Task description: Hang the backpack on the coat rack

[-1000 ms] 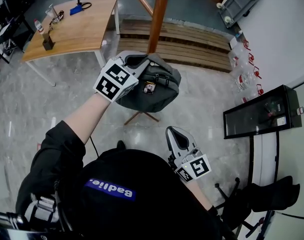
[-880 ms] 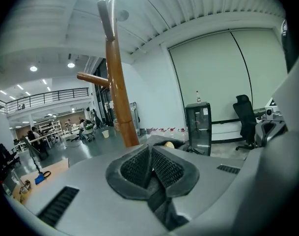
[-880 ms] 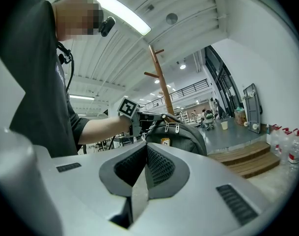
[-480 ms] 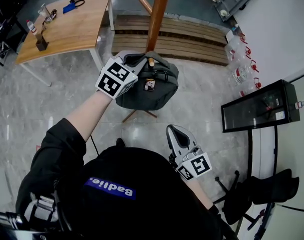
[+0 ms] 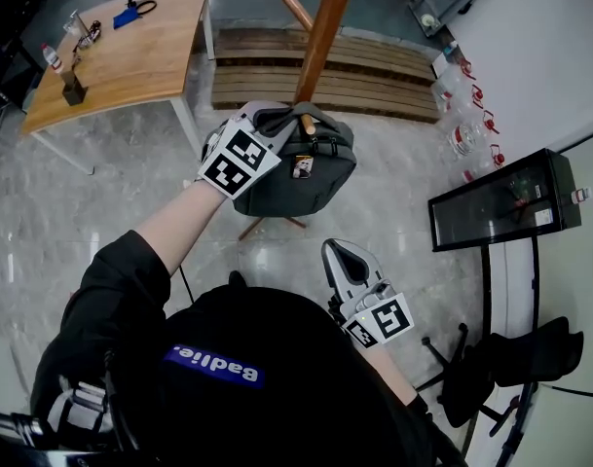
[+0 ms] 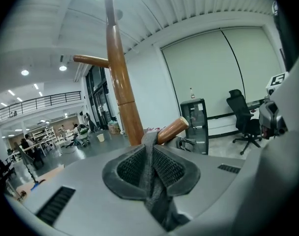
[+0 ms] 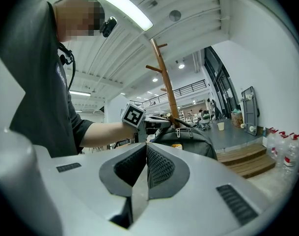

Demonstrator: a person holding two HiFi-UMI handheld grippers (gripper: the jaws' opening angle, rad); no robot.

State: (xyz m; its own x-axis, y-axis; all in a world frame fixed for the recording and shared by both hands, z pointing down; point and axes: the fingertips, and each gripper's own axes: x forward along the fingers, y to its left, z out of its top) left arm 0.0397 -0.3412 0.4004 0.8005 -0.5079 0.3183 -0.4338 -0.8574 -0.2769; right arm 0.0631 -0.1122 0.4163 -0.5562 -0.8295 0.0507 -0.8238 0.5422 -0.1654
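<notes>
Jaws of the left gripper (image 6: 150, 181) clamp the backpack (image 5: 298, 178) strap (image 6: 148, 146) beside the coat rack (image 5: 327, 27) peg (image 6: 172, 130), ready for hooking. Right gripper (image 7: 145, 176) jaws meet, empty.

Black short-sleeved T-shirt (image 5: 267, 397), with a blue rectangular patch (image 5: 214, 367) carrying white lettering. Left gripper (image 5: 279, 118): light grey moulded plastic shell, dark grey ribbed rubber pads (image 6: 132, 168), white cube with black square markers (image 5: 240, 161). Right gripper (image 5: 347, 258): same grey shell, dark ribbed pads (image 7: 161, 167), slotted vents on both sides, smaller marker cube (image 5: 379, 321).
</notes>
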